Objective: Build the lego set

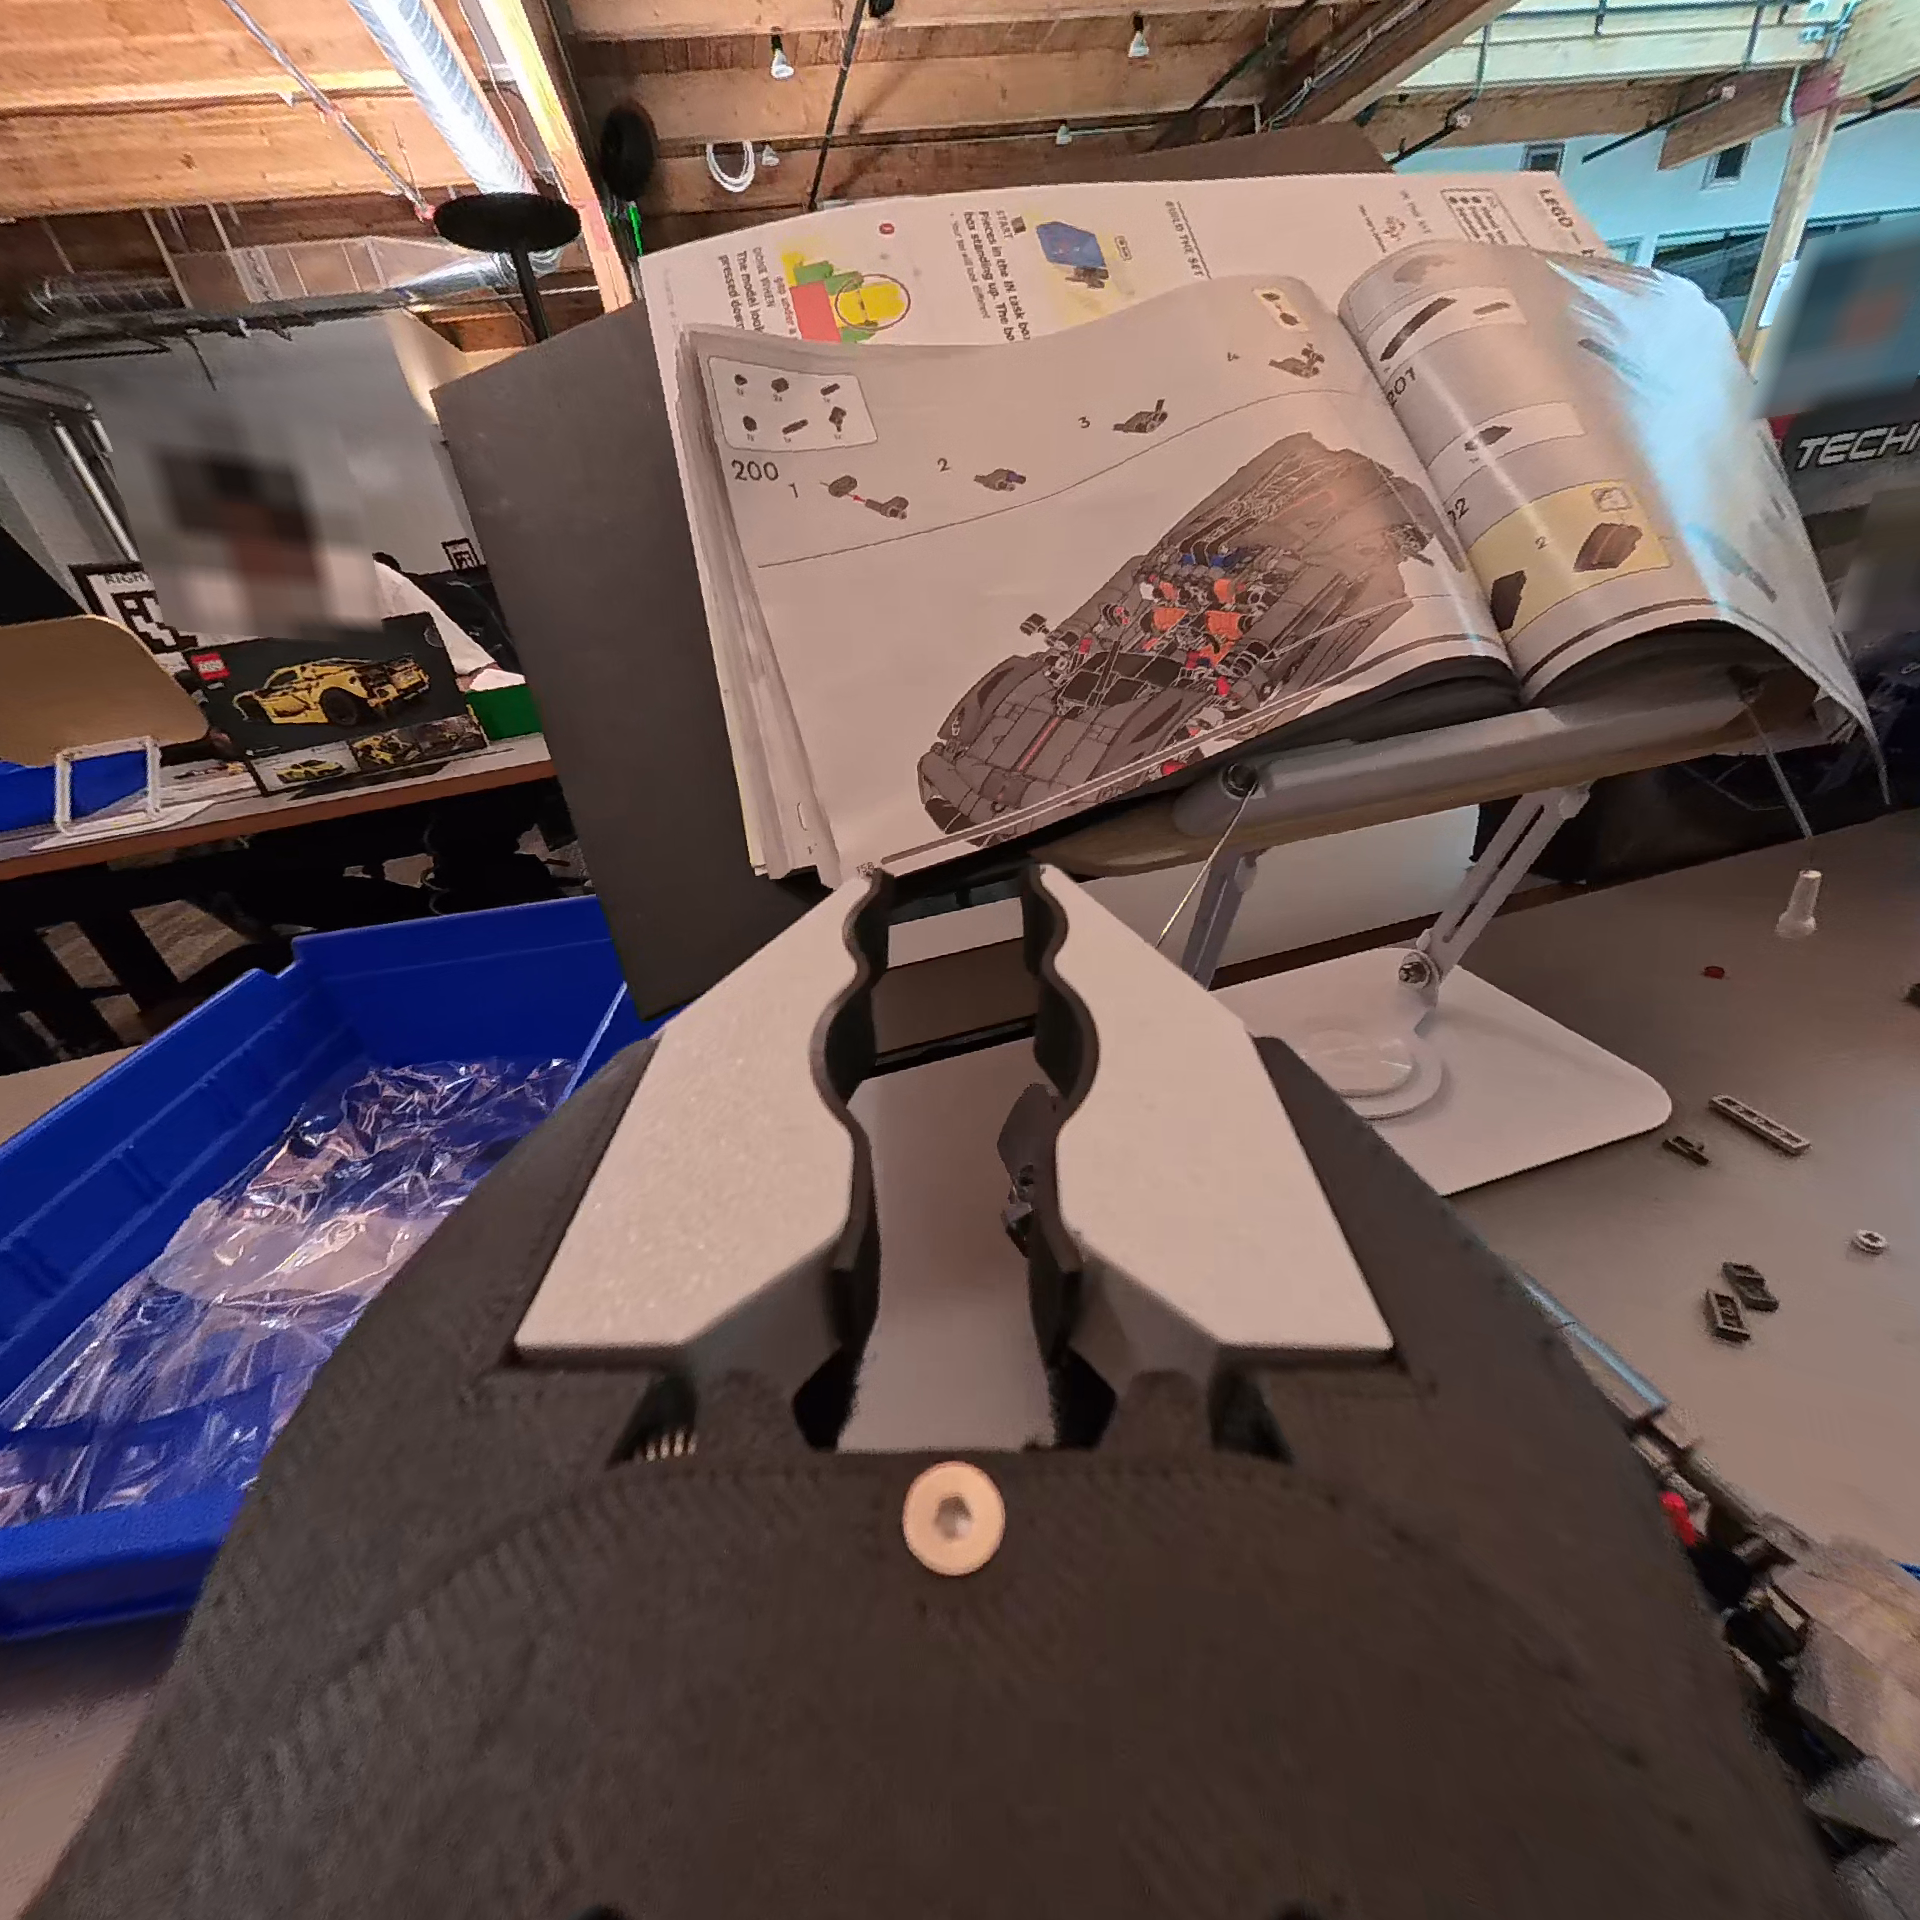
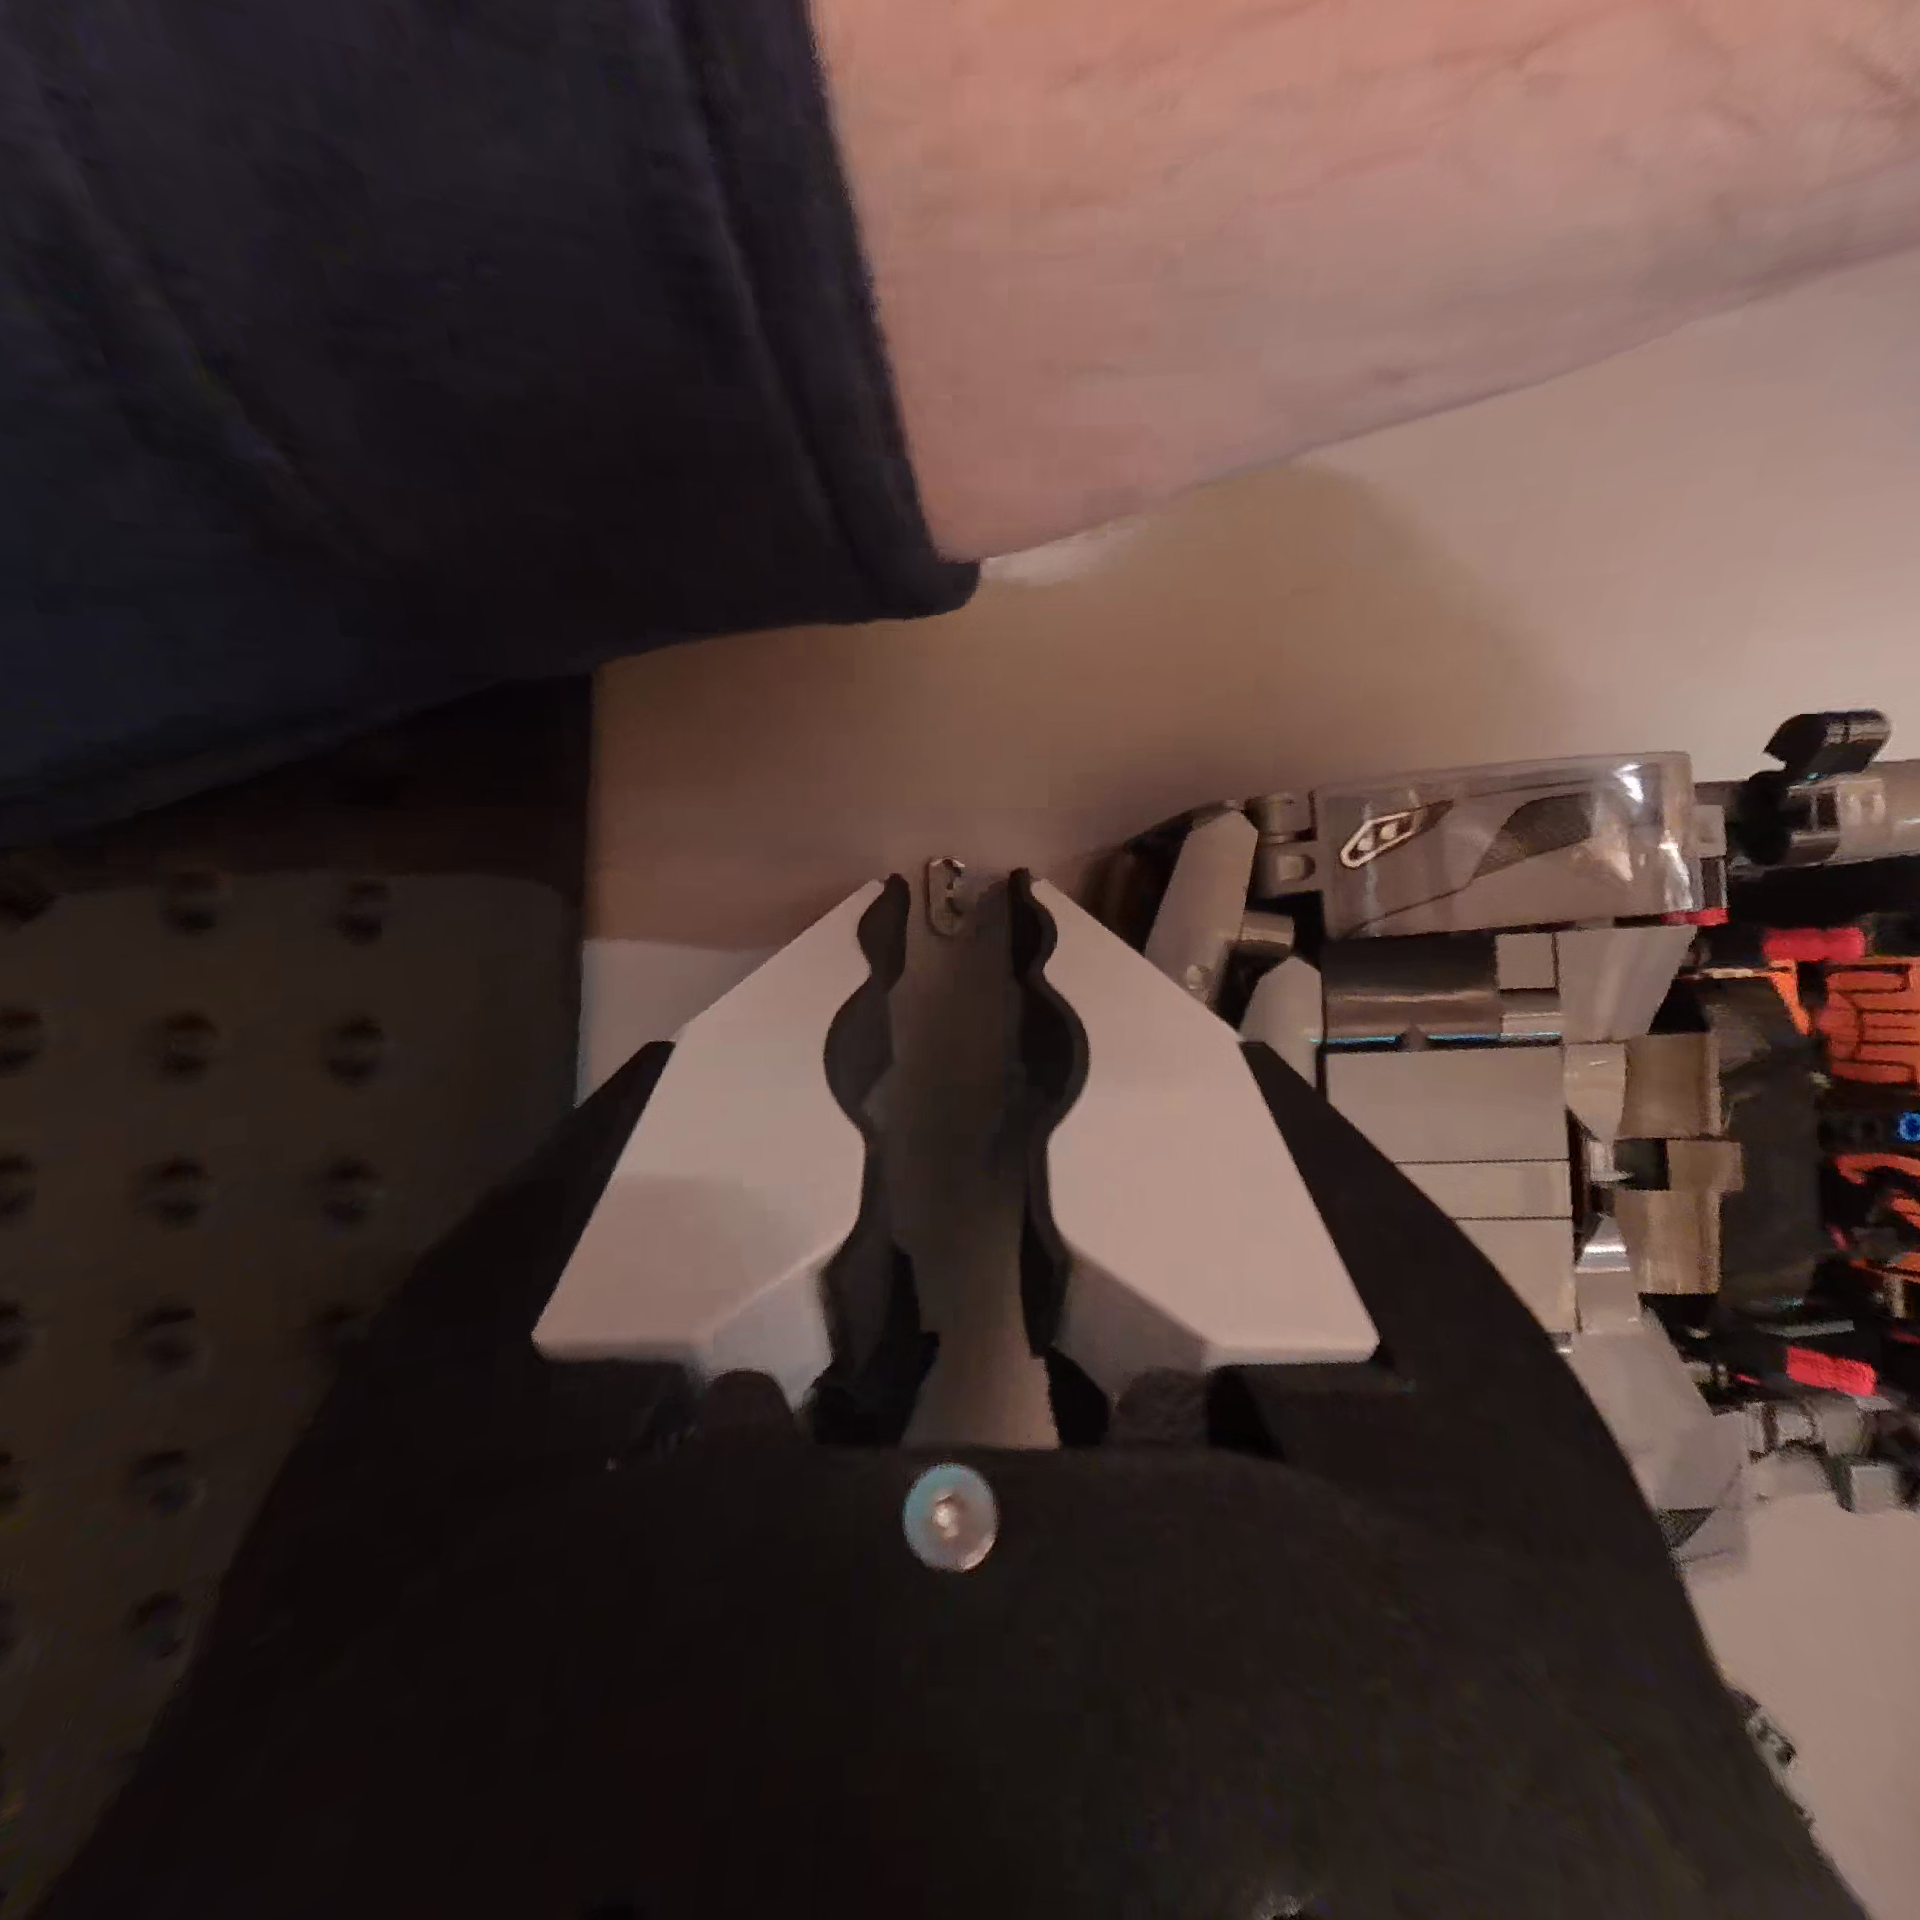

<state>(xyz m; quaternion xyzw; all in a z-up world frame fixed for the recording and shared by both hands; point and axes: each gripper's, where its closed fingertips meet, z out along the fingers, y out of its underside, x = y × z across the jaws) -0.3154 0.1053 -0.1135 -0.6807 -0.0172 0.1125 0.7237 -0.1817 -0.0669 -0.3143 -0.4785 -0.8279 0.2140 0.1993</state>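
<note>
In the left wrist view, a blue bin (image 1: 343,997) lined with crumpled clear plastic sits at the far left on the tabletop (image 1: 1714,1039). The left tongs (image 1: 954,883) are raised toward the open instruction booklet (image 1: 1091,582) on its stand, parted by a narrow gap; a small dark piece (image 1: 1023,1164) lies against the inner face of the right-hand finger, though whether it is gripped or only lodged there cannot be told. To the right, several small grey loose parts (image 1: 1745,1288) lie scattered on the tabletop. In the right wrist view, a studded grey mat (image 2: 208,1143) fills the left; the right tongs (image 2: 954,883) stand narrowly apart, with a small grey element (image 2: 945,902) showing between their tips, contact uncertain. The partly built grey and orange car model (image 2: 1507,1091) lies just beside, to the right. The step appears to be checking the page while a small part is brought up; the next move likely calls for aligning that part with its seat on the model and pressing squarely.
</note>
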